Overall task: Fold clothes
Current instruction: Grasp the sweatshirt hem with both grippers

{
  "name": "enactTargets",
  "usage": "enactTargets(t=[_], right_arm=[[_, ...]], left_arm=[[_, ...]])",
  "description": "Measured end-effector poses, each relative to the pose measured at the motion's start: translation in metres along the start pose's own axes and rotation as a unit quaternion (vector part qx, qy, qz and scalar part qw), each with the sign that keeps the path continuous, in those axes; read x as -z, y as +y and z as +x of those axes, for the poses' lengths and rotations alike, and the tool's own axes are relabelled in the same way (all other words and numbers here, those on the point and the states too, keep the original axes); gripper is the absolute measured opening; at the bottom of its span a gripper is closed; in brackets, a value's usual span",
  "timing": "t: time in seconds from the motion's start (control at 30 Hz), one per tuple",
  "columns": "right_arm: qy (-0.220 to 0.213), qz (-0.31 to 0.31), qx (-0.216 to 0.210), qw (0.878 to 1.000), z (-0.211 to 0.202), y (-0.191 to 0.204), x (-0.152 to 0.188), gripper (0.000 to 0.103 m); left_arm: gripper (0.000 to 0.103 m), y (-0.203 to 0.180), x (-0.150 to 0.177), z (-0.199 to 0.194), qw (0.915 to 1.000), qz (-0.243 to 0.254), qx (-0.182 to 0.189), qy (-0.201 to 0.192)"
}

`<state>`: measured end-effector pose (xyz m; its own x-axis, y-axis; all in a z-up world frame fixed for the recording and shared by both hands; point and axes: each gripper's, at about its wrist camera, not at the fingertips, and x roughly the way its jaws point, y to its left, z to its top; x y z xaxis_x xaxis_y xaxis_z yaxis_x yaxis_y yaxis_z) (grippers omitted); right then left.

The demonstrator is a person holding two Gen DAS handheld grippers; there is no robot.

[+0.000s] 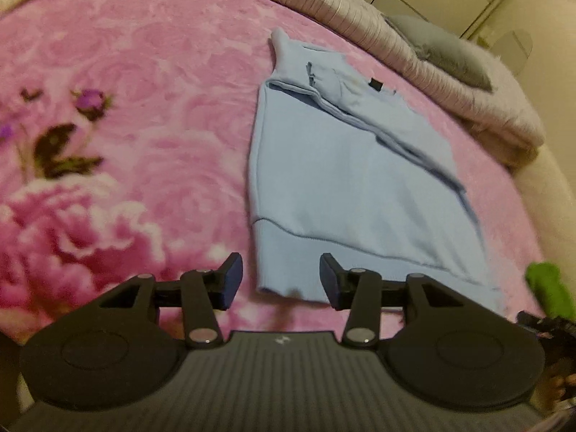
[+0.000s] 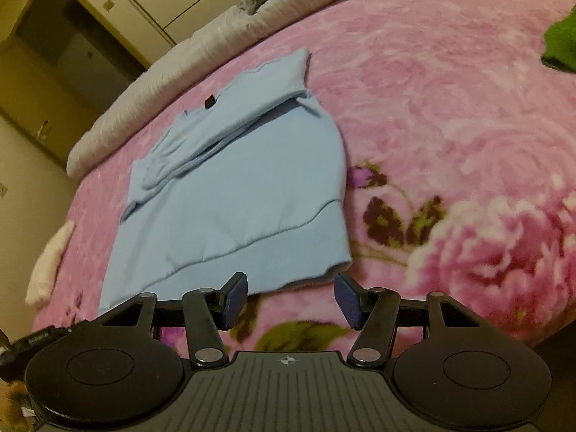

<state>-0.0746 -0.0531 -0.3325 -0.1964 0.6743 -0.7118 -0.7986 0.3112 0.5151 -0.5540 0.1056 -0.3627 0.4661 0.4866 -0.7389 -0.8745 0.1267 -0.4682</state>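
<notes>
Left wrist view: left gripper [image 1: 280, 280] and right gripper [image 2: 291, 298] hovering unclenched, empty, risking snagging only the blue sweatshirt's [image 1: 345, 187] top layer, undoing folded sleeves.

You are holding the left gripper [image 1: 280, 280] with its jaws standing apart and empty, just above the hem corner of the light blue sweatshirt [image 1: 345, 187]. The sweatshirt is lying partly folded on the pink floral blanket [image 1: 144, 108].
</notes>
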Motion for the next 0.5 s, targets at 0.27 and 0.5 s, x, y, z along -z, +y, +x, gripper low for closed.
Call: enactTargets(t=[0.27,0.5], right_arm=[[-0.006,0.092,-0.008,0.996,0.028,-0.05,-0.023,0.058],[-0.011,0.149,-0.083,0.985,0.059,-0.08,-0.039,0.058]], left_arm=[[0.042,0.026,-0.019,0.033,0.9965,-0.07,0.046,0.006],[0.032,0.039,-0.023,0.052,0.9914,-0.09,0.094,-0.013]])
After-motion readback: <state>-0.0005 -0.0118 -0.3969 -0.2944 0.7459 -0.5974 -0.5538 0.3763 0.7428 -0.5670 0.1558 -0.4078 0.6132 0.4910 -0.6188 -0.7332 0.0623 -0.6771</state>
